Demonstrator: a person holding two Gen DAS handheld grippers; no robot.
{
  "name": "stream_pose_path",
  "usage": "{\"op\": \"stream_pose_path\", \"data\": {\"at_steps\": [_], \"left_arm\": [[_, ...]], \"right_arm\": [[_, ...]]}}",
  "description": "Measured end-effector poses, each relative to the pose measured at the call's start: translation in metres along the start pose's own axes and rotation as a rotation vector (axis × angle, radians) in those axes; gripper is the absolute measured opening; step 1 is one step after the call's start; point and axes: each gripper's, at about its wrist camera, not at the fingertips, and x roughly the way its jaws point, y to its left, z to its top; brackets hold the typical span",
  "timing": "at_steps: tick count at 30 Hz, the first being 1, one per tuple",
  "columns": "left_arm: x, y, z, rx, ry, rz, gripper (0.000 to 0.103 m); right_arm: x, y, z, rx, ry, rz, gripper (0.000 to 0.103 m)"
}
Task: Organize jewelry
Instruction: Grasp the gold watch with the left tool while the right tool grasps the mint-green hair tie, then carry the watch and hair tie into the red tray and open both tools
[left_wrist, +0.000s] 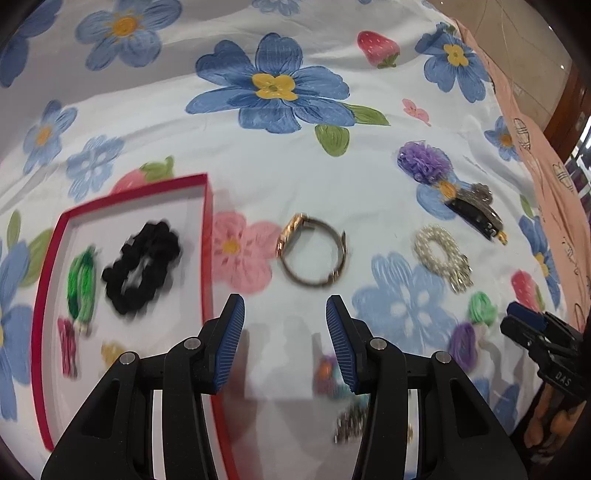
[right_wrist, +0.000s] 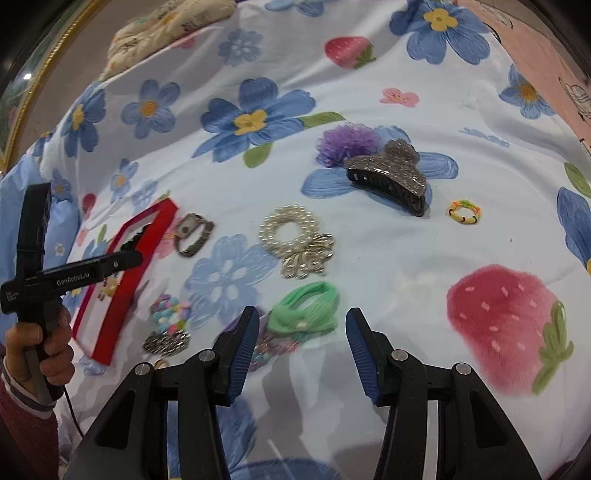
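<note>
Both claws gape empty: left claw facing watch, right claw near green scrunchie.

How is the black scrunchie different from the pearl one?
The black scrunchie lies inside the red box, while the pearl scrunchie lies out on the flowery sheet. The black scrunchie is dark, soft, ruffled fabric; the pearl scrunchie is pale and made of shiny beads. The pearl scrunchie has a metallic bow charm; the black scrunchie looks plain. Both are ring-shaped and lie flat.
</note>
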Motion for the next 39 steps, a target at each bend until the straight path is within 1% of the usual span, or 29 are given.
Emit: {"op": "stream_pose_path", "data": {"at_steps": [5,7,8,9,11,13,15,16,17,19,21,28,31,35,39], "left_arm": [[0.031,-0.006,0.024,0.03,0.024,0.03,0.045],[0.044,-0.006,0.031,0.035,0.037,0.043,0.045],[0.05,-0.005,0.035,0.033,0.047,0.051,0.044],[0.055,-0.004,0.037,0.032,0.052,0.055,0.041],[0.066,-0.004,0.041,0.034,0.07,0.049,0.017],[0.072,-0.005,0.041,0.039,0.083,0.03,0.011],[0.072,-0.01,0.039,0.064,0.077,0.041,0.009],[0.07,-0.011,0.036,0.068,0.075,0.035,0.008],[0.068,-0.011,0.034,0.064,0.073,0.024,0.007],[0.062,-0.009,0.028,0.048,0.067,0.004,0.007],[0.055,-0.008,0.021,0.033,0.062,-0.016,0.007],[0.021,-0.004,-0.008,-0.023,0.023,-0.061,0.007],[0.002,0.0,-0.021,-0.06,0.001,-0.08,0.007],[-0.021,0.009,-0.035,-0.102,-0.034,-0.085,0.007],[-0.043,0.022,-0.047,-0.145,-0.064,-0.074,0.007]], "right_arm": [[0.019,-0.007,0.005,0.022,0.049,0.004,0.049],[0.024,-0.008,0.005,0.026,0.059,0.008,0.045],[0.026,-0.008,0.005,0.027,0.062,0.012,0.04],[0.027,-0.008,0.005,0.03,0.065,0.017,0.036],[0.029,-0.009,0.006,0.035,0.068,0.026,0.033],[0.029,-0.008,0.007,0.031,0.064,0.027,0.028],[0.027,-0.007,0.007,0.026,0.055,0.03,0.02],[0.025,-0.007,0.007,0.026,0.047,0.032,0.01],[0.023,-0.007,0.008,0.025,0.04,0.031,0.007],[0.019,-0.008,0.009,0.036,0.028,0.058,0.007],[0.016,-0.005,0.011,0.029,0.014,0.055,0.007],[0.003,0.002,0.013,0.022,-0.021,0.085,0.007],[-0.002,0.009,0.016,0.017,-0.037,0.115,0.007],[-0.007,0.023,0.017,-0.003,-0.051,0.153,0.007],[-0.009,0.041,0.017,-0.027,-0.057,0.19,0.007]]}}
